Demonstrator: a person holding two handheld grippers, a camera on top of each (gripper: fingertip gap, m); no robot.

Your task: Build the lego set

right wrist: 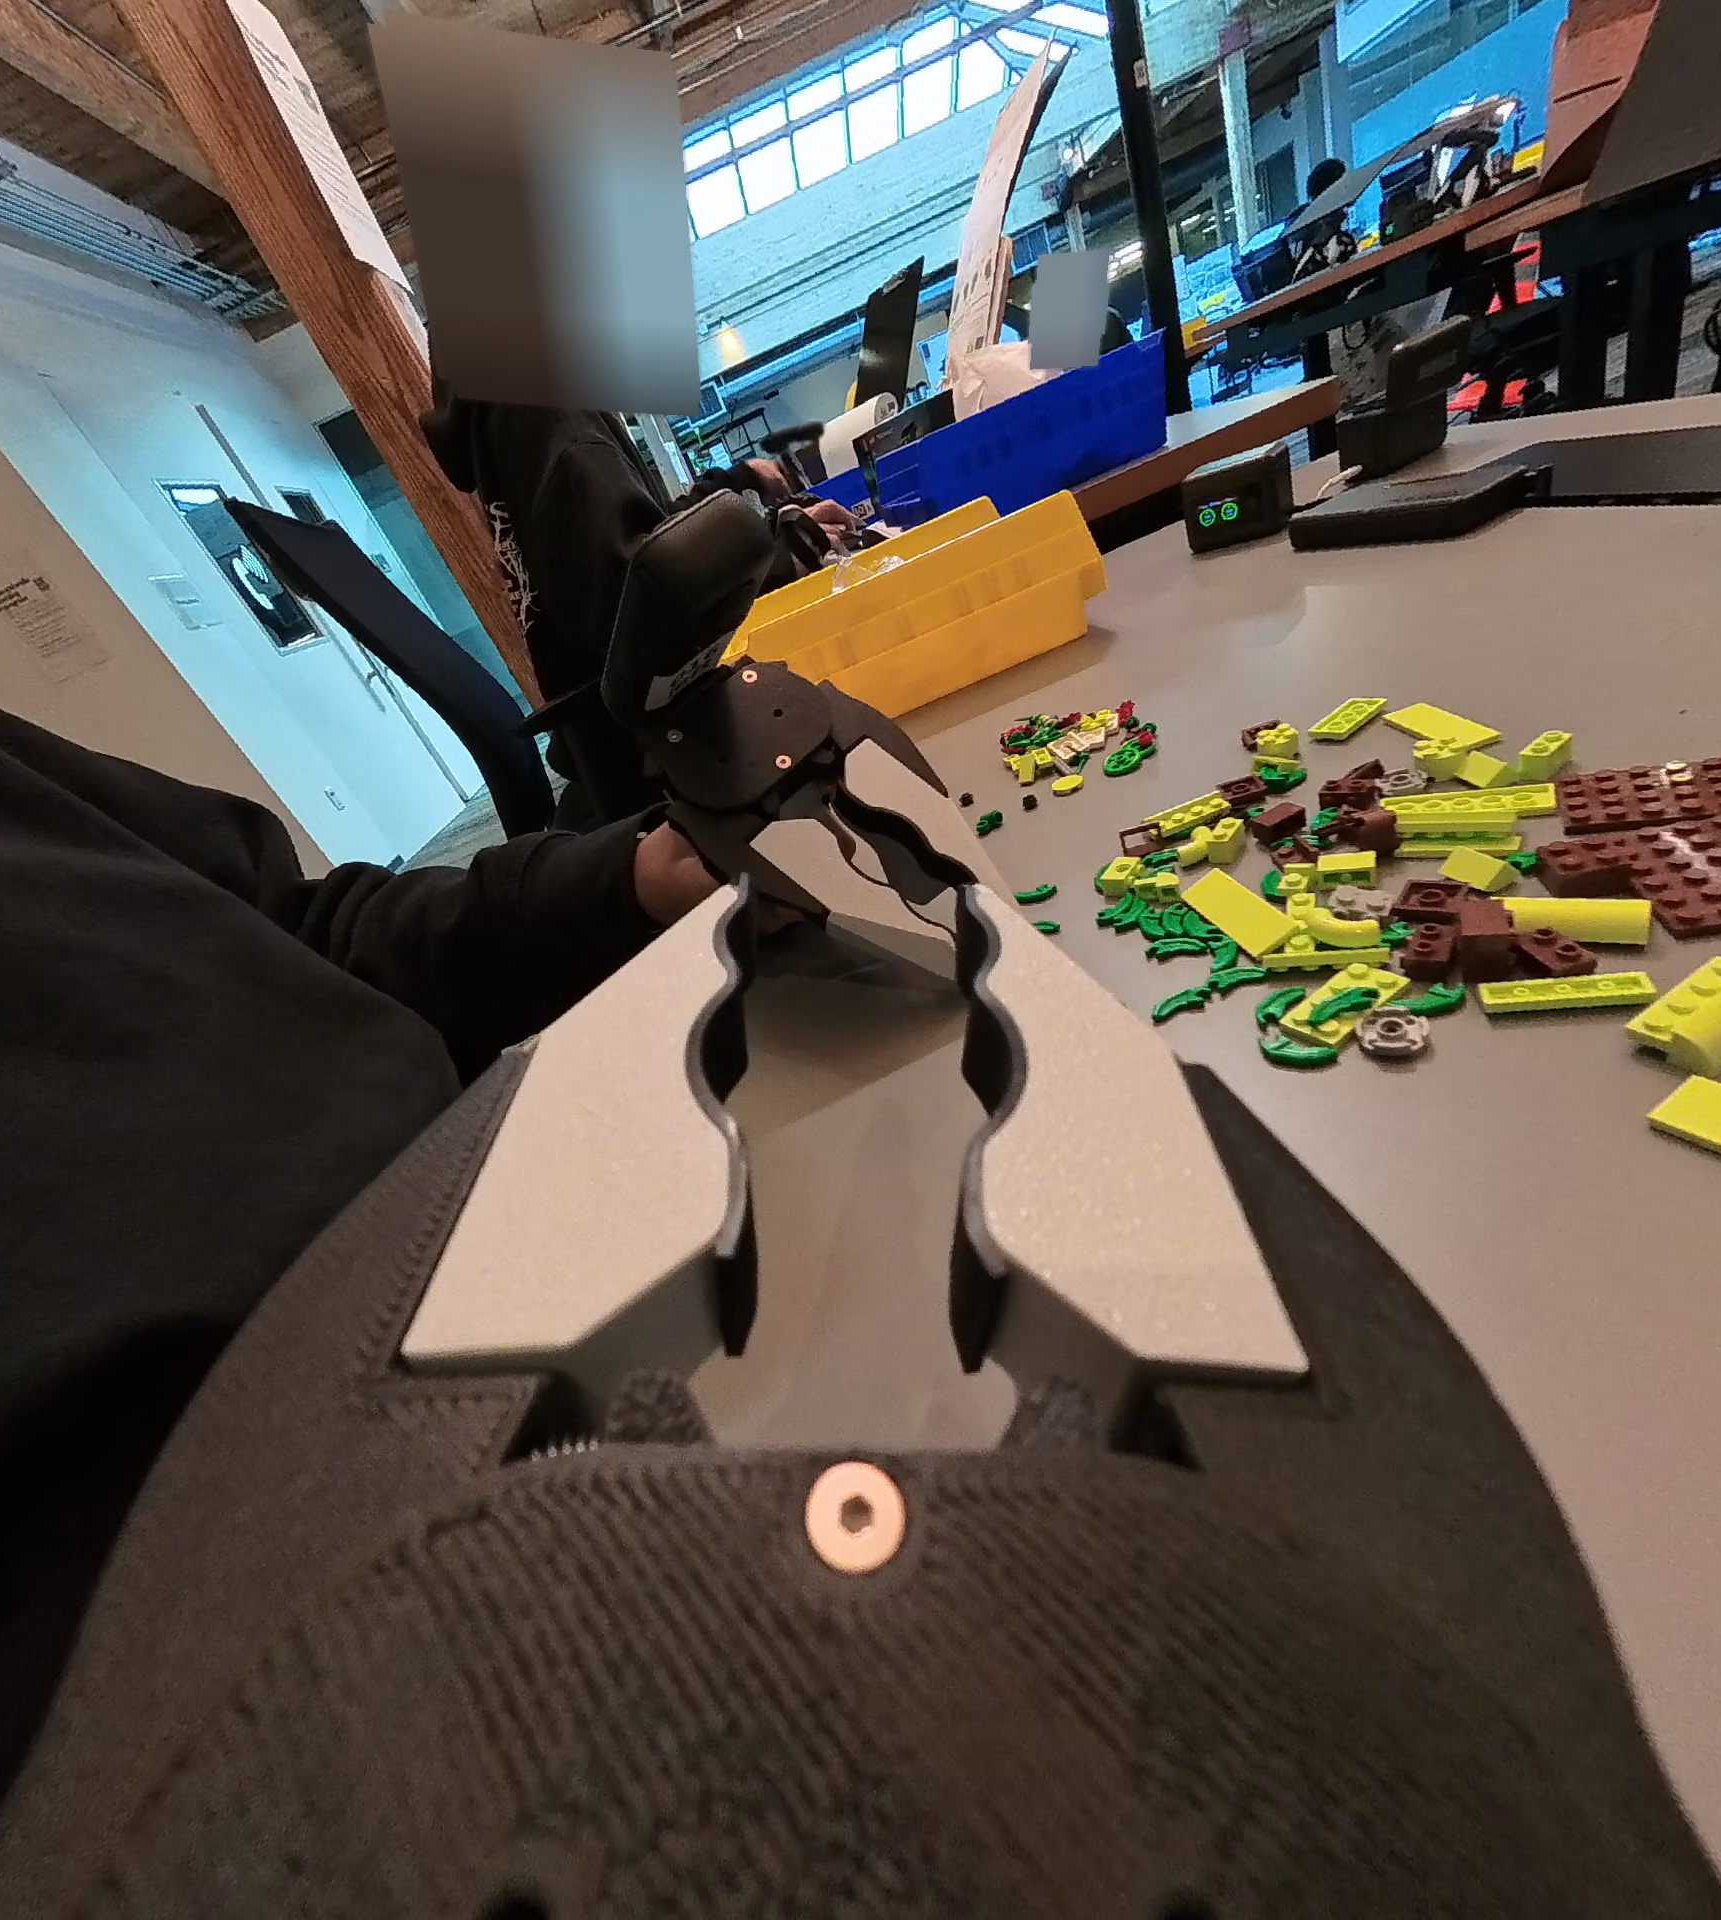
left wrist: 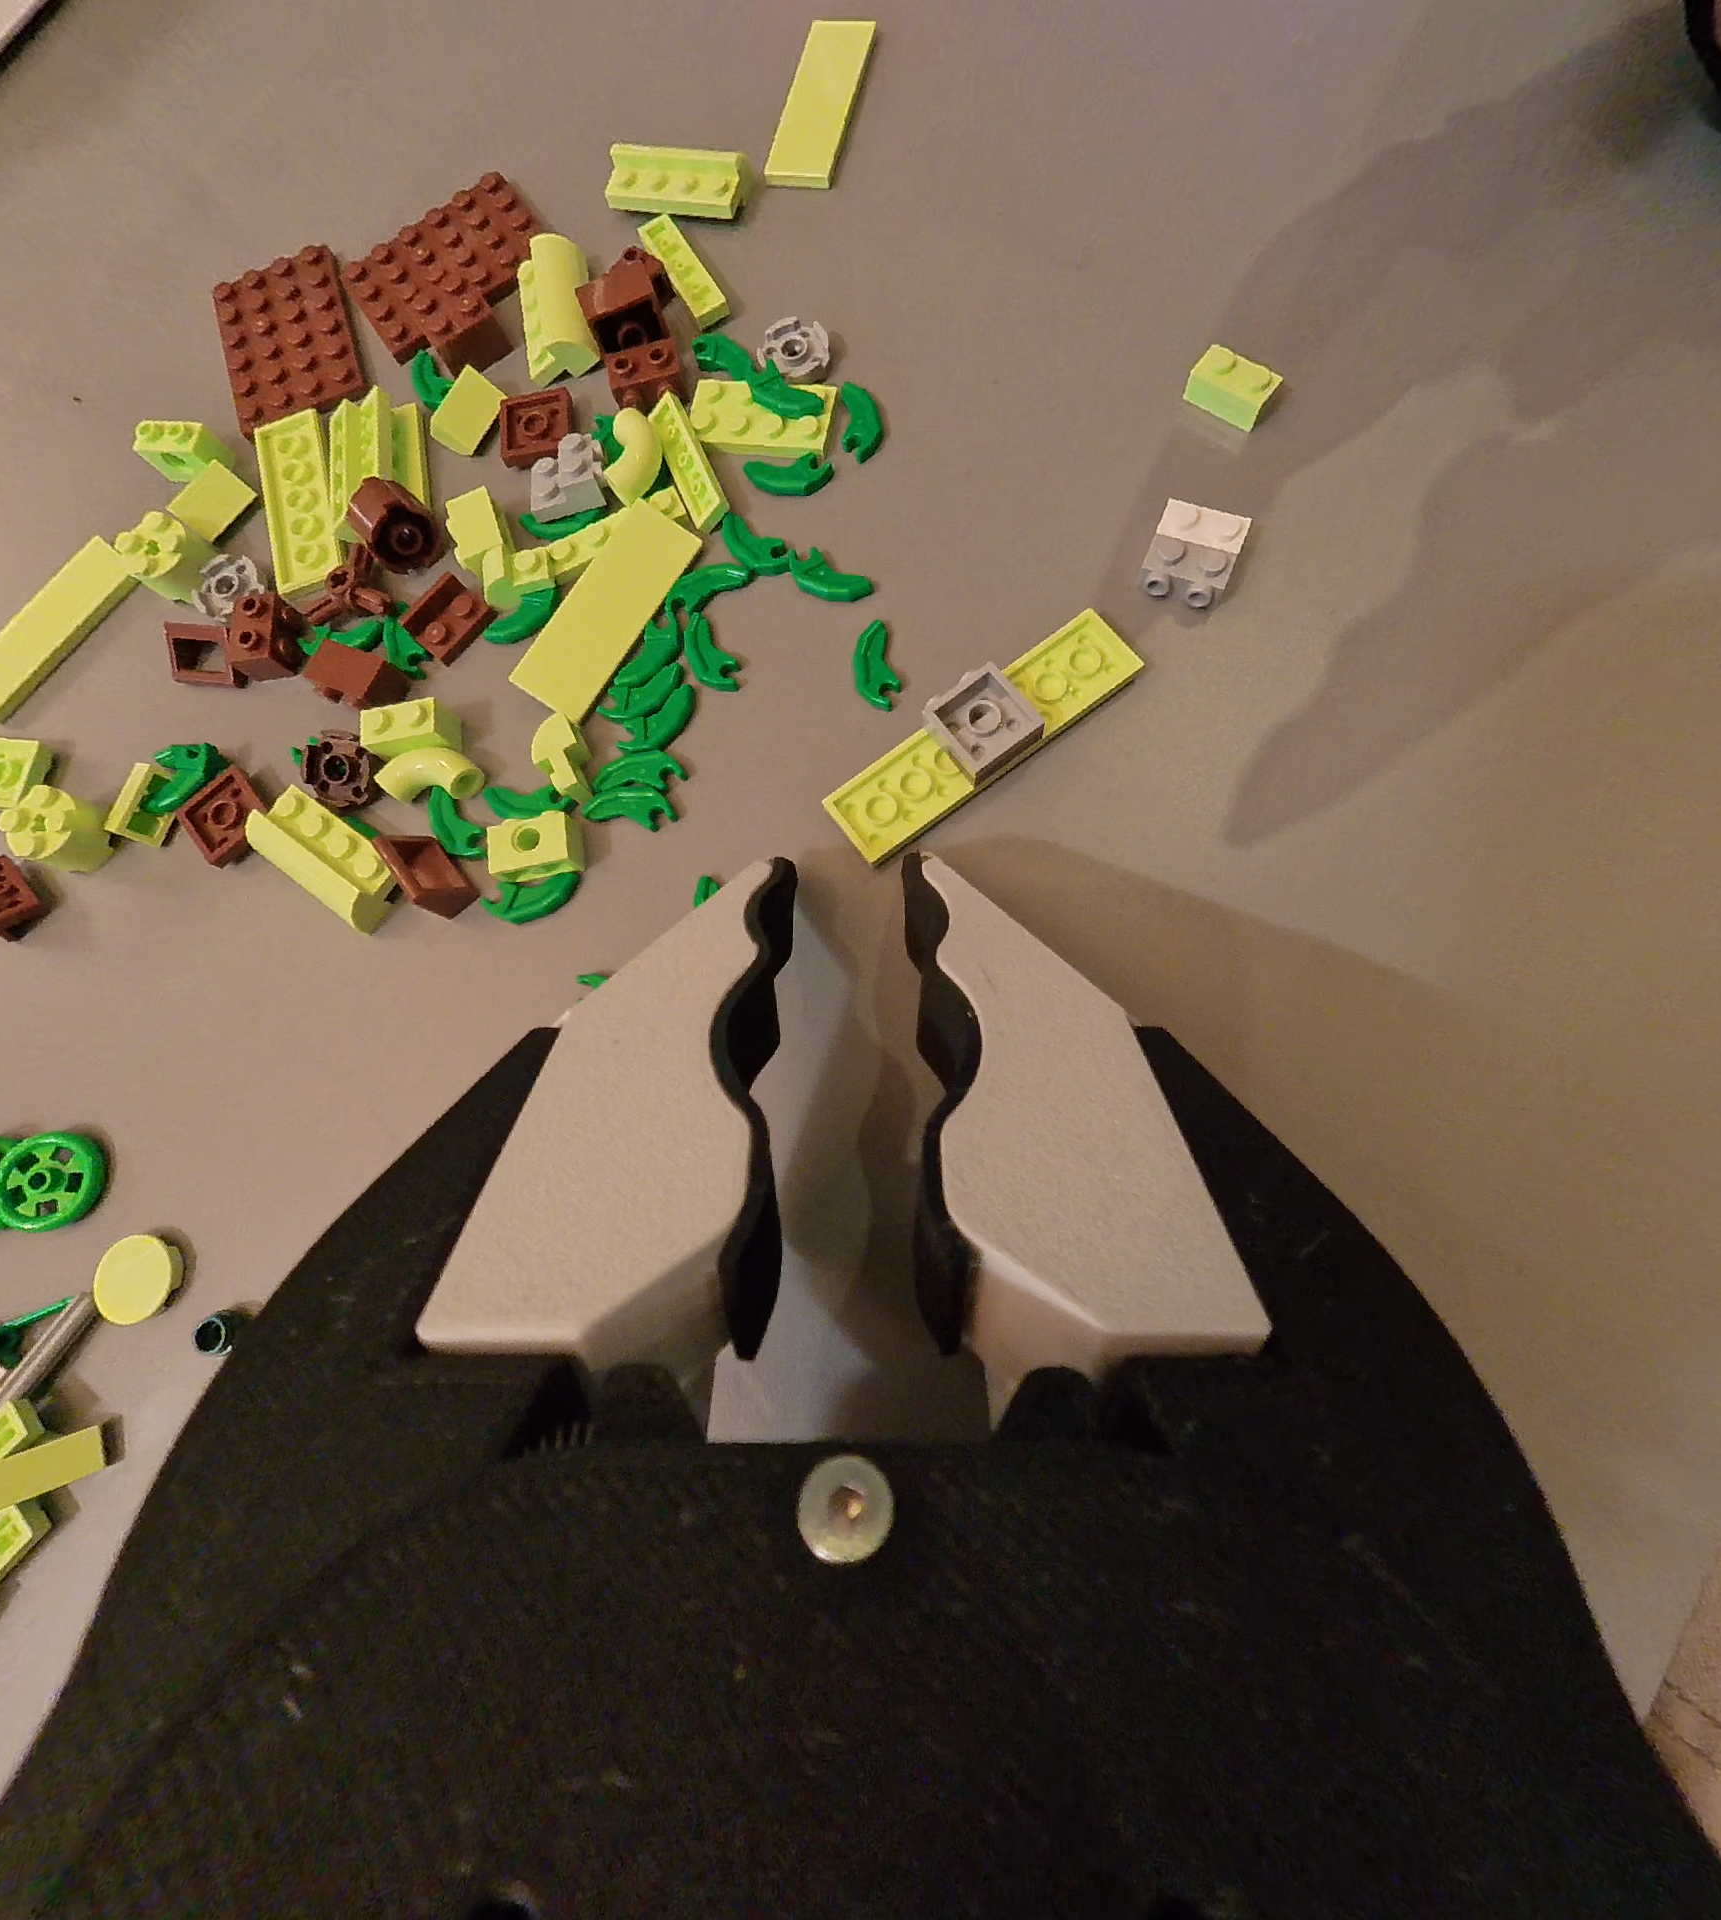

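Lying flat on the grey table (left wrist: 1458, 1039), a long lime plate (left wrist: 986, 736) carries a small grey square piece (left wrist: 983, 720) on its middle, and this pair sits apart from the main heap, toward the table's open side. Just beyond the plate rests a little grey-and-white piece (left wrist: 1195, 551), and farther off a single lime brick (left wrist: 1231, 385) stands alone. The main pile of loose bricks (left wrist: 440, 582) spreads over the table's middle: lime plates and tiles, two brown studded plates (left wrist: 287, 338) side by side at its far edge, small brown blocks, grey round pieces and many curved green leaves (left wrist: 669, 665) scattered through it. A smaller cluster with green wheels (left wrist: 16, 1184), a round lime tile and white bits lies nearer the table's near edge on the left.

The left gripper (left wrist: 843, 868) hovers over the table with its tips just short of the near end of the lime plate; its jaws stand a narrow gap apart and hold nothing. In the right wrist view the right gripper (right wrist: 856, 904) is raised above the table edge, its jaws set wider apart, also holding nothing, with the left gripper and the hand (right wrist: 674, 868) that holds it showing just beyond its tips.

Behind the bricks sit yellow bins (right wrist: 939, 613) and blue bins (right wrist: 1032, 436) along the table's far edge, with a small black device (right wrist: 1235, 509) nearby. A person in a dark top (right wrist: 565, 540) sits past the yellow bins.
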